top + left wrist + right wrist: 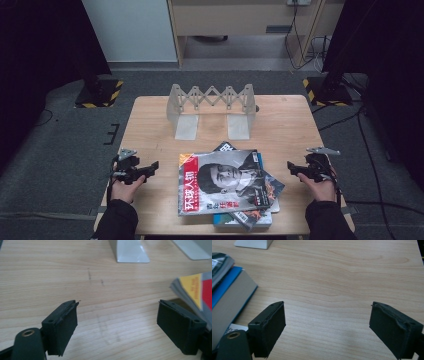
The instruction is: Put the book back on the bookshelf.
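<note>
Flanking the magazine stack (pixel 230 185) with both claws, jaws apart, nothing clamped. Left claw (pixel 150 167) low over the worktop (pixel 150 125), just left of the stack; right claw (pixel 292 167) near the right edge of the stack, apart from it. Stack near the front edge of the worktop, centre; top magazine (pixel 222 180) with red band and portrait cover, skewed over others and a blue book (pixel 224 287) beneath. Yellow-red corner of the top magazine (pixel 197 290) just beside one jaw in the left gripper view.

Judging the step: approach to pick one item, likely for the rack (pixel 212 102) at the back. Best to slide one jaw under the top cover's free corner, other jaw on top, pinch near the spine side, lift slowly to avoid dragging lower items. Steadying the stack with the other claw advisable. Risk: floppy pages sagging, glossy covers slipping.

Worktop: pale wood grain, faint dark scuffs. Rack: white accordion bookend with two flat feet, standing empty. Room: grey carpet, dark stands with yellow-black bases left and right, cables at right, pale cabinet behind.
</note>
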The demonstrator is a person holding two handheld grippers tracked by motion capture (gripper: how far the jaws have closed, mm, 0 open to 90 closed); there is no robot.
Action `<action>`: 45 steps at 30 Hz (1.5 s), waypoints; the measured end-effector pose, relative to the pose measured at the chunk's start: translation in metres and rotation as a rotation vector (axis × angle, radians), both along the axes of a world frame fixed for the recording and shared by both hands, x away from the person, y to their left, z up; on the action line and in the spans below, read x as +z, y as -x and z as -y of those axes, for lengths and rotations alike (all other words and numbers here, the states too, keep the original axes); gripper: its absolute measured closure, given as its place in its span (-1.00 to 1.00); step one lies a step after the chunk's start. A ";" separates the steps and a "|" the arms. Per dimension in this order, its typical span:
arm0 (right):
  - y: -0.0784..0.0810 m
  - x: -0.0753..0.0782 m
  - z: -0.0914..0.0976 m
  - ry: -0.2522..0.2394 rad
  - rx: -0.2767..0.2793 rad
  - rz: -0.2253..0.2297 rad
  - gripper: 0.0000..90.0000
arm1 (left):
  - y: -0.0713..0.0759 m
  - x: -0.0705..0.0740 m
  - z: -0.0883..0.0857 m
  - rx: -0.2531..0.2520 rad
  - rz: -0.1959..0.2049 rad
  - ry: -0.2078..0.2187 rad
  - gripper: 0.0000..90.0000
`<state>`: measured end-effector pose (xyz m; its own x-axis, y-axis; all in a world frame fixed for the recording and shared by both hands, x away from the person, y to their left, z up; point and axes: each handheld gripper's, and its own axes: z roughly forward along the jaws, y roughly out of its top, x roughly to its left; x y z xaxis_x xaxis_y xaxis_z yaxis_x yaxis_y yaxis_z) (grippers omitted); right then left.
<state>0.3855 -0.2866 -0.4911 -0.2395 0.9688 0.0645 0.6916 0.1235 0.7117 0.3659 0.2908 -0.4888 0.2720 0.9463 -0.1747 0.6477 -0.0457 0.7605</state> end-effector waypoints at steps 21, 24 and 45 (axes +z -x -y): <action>0.014 0.043 -0.032 -0.109 0.068 0.125 -0.67 | 0.035 0.018 0.035 -0.148 0.050 0.107 -0.65; 0.015 0.046 -0.038 -0.114 0.088 0.130 -0.68 | 0.039 0.018 0.039 -0.167 0.044 0.118 -0.64; 0.024 0.045 -0.086 -0.105 0.231 0.122 -0.73 | 0.051 0.003 0.070 -0.290 -0.044 0.119 -0.57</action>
<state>0.3617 -0.2003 -0.4464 -0.4652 0.8772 0.1190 0.5619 0.1887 0.8054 0.3151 0.2203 -0.4861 0.5173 0.8024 -0.2977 0.6534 -0.1456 0.7429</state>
